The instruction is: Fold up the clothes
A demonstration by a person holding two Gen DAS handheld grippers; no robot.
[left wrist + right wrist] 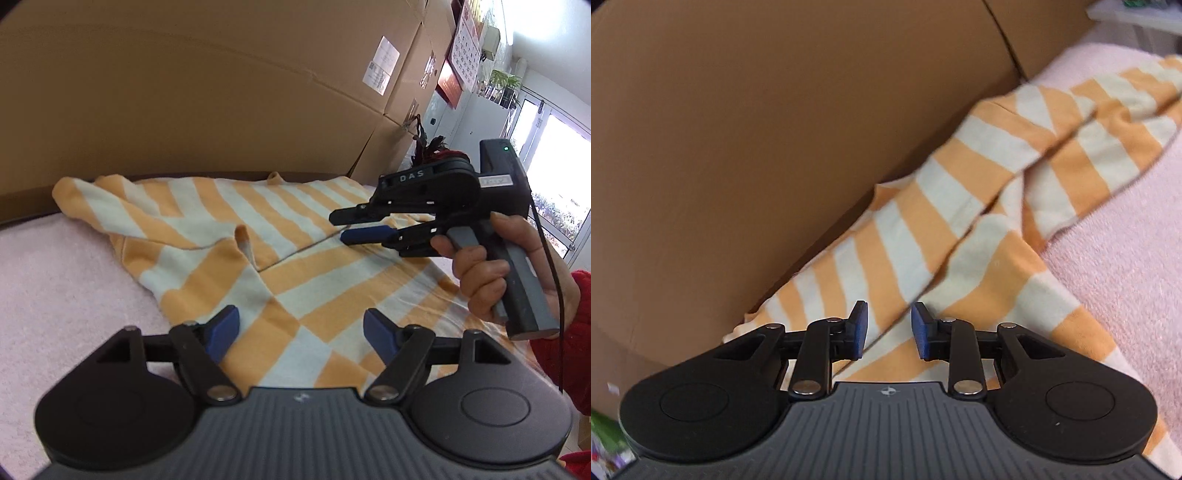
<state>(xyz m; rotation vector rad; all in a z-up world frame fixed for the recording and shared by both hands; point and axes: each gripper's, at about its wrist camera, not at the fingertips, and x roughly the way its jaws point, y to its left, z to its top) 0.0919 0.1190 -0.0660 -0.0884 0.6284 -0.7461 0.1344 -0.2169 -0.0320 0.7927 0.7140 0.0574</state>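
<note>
The striped top (236,221) looks soft and light; its hem below the wide-open left gripper (301,330) suits pinching. The right gripper (341,227) stands slightly apart, empty.

Black two-finger grippers (301,334) with blue pads (225,332), ribbed grey housing, silver pivot screws; grey pistol handle, black cable, red knitted sleeve (565,332).

Orange-and-white striped garment spread on the pink bed cover

The striped garment (236,236) lies mostly flat beside the cardboard boxes, one sleeve folded across the body, so its stripes meet at angles; a small pinched ridge stands up near the middle and the far edge is rumpled
</note>
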